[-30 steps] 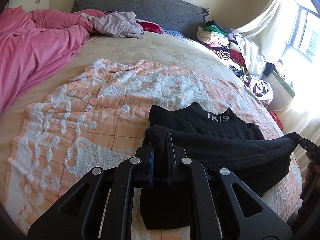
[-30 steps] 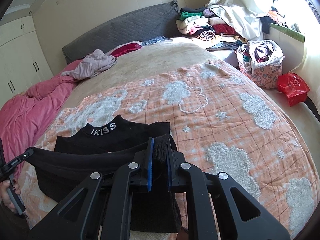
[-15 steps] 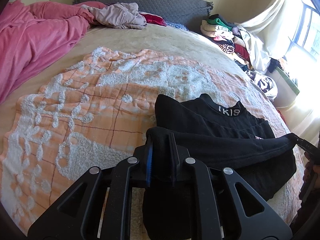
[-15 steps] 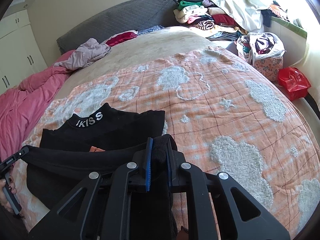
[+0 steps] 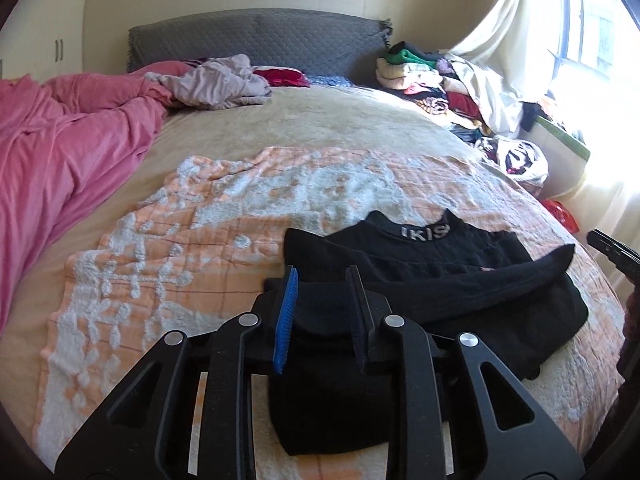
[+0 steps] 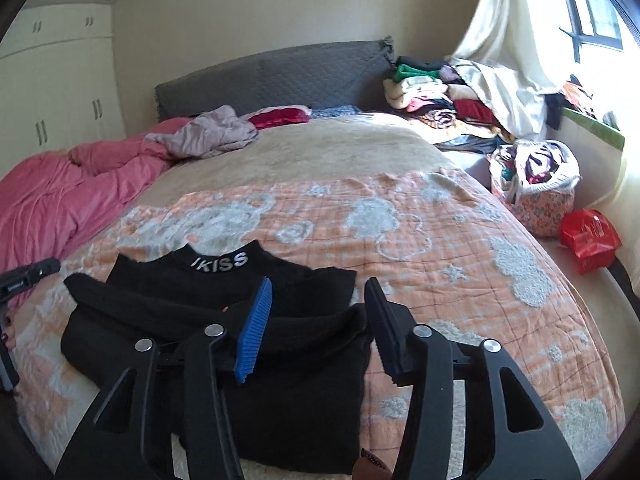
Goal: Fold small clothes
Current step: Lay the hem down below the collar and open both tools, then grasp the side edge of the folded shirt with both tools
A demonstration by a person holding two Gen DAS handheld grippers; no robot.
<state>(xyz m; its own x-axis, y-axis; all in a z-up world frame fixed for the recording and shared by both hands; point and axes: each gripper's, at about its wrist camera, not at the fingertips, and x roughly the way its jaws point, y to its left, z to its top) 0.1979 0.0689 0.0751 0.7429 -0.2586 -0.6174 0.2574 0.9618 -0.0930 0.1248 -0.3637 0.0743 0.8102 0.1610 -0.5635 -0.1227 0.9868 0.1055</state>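
Black and soft, the top [image 6: 224,332] lies folded up toward its collar on the peach blanket [image 6: 440,248], both the left hand-held gripper [image 5: 320,312] and right hand-held gripper [image 6: 316,328] opening off it, sideways folds seemingly left.

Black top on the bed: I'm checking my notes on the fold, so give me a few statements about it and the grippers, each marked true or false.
1. The black top lies on an orange-and-white blanket. True.
2. The white lettering on its collar faces the headboard. False: it faces the cameras.
3. The right gripper pinches the cloth. False: its jaws are opening, pads clear of it.
4. The left gripper is opening, too. True.
5. The red bag sits on the top. False: it lies off beside the bed.
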